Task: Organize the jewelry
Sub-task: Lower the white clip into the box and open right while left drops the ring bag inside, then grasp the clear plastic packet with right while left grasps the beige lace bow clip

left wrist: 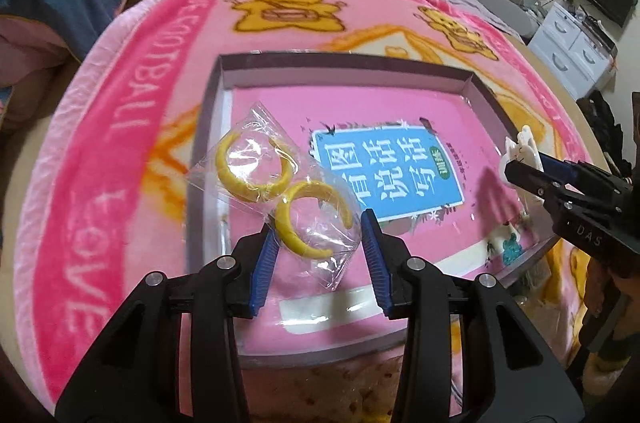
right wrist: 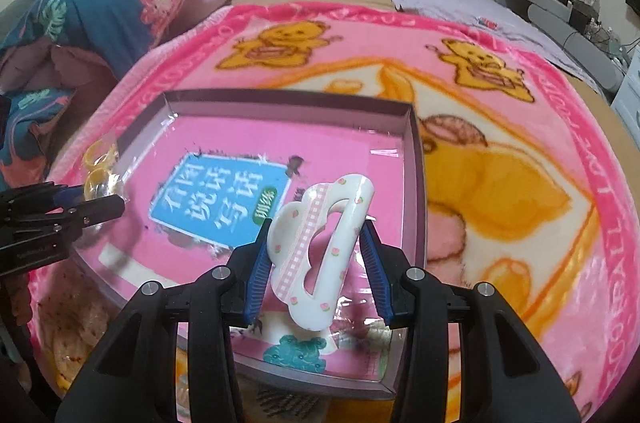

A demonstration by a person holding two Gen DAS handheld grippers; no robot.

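Crinkly clear plastic bag (left wrist: 280, 191) of yellow hoops is pinched in my left gripper (left wrist: 318, 243) over the tray's (left wrist: 340, 57) left edge: light, slippery, so I grip the film. My right gripper (right wrist: 316, 255) clamps the stiff white hair clip (right wrist: 316, 251) by its sides, near right.

Fleecy pink blanket (left wrist: 132, 127) of napped cloth; shallow tray (left wrist: 340, 61) with matt grey card walls and a glossy pink floor; crinkled clear plastic bag (left wrist: 276, 191) holding smooth yellow plastic hoops (left wrist: 256, 179); glossy white plastic hair clip (right wrist: 320, 255); matt black plastic gripper (right wrist: 316, 263) with ribbed blue pads (right wrist: 258, 275).
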